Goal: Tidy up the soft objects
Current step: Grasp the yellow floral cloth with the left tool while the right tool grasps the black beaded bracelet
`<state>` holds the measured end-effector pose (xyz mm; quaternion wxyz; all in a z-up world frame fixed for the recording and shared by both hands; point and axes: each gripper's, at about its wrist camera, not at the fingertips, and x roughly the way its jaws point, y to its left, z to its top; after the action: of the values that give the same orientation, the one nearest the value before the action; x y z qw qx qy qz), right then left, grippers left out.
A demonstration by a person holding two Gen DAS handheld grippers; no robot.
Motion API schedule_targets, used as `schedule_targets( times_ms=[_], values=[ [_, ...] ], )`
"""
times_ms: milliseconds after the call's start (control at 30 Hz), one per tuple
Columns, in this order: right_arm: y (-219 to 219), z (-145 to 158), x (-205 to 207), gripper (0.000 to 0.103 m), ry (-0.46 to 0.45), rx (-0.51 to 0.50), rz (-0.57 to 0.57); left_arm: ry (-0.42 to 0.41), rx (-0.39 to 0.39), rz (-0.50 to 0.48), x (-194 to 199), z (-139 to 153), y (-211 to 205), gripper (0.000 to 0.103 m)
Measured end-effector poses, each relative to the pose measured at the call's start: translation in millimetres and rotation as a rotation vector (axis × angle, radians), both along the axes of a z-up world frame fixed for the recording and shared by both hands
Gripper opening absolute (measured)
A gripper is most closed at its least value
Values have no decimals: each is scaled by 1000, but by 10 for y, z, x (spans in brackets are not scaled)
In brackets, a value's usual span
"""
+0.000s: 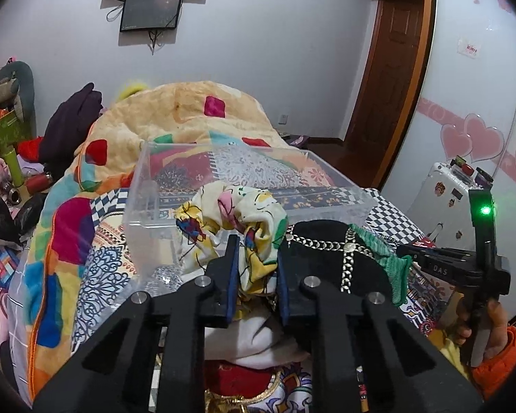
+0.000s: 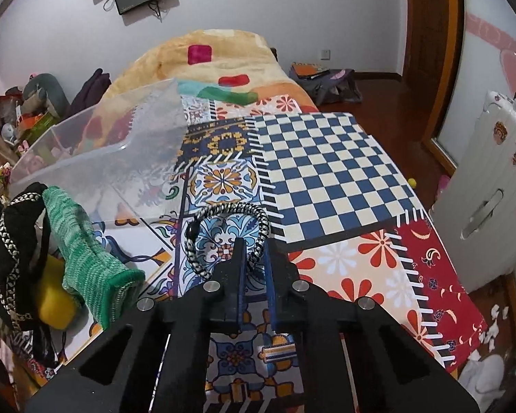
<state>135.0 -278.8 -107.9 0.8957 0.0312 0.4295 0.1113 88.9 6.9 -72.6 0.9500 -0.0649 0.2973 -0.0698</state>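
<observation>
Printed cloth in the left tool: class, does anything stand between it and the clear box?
Nothing visible does. The printed cloth is clamped in the left tool, and the clear box lies open just beyond it.

One clear plastic box (image 1: 196,186) sits on the bed. One printed cloth (image 1: 237,216), one black hat with chains (image 1: 330,254), one green knitted piece (image 2: 89,258) and one yellow soft thing (image 2: 53,304) lie in a pile. One braided cord loop (image 2: 230,237) makes five soft things. Two screens (image 1: 151,10) hang on the wall; one white suitcase (image 2: 492,206) stands nearby.
</observation>
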Motion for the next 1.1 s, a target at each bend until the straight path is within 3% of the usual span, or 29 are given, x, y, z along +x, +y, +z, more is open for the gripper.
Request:
schedule_targets(
  times_ms=[400, 533, 700, 767, 900, 1100],
  values=[
    [105, 328, -153, 5, -127, 18, 25, -136, 28, 36, -282, 417, 94, 14],
    [83, 489, -201, 4, -169, 48, 35, -165, 52, 47, -270, 547, 150, 14],
    [106, 700, -252, 4, -227, 16, 47, -191, 83, 55, -182, 656, 197, 14],
    [50, 652, -191, 8, -197, -6, 21, -193, 102, 58, -151, 648, 188, 14],
    [-168, 421, -64, 37, -99, -5, -31, -175, 126, 48, -66, 603, 185, 14],
    [-258, 58, 81, 37, 20, -17, -18, -153, 156, 41, 46, 528, 139, 14]
  ],
)
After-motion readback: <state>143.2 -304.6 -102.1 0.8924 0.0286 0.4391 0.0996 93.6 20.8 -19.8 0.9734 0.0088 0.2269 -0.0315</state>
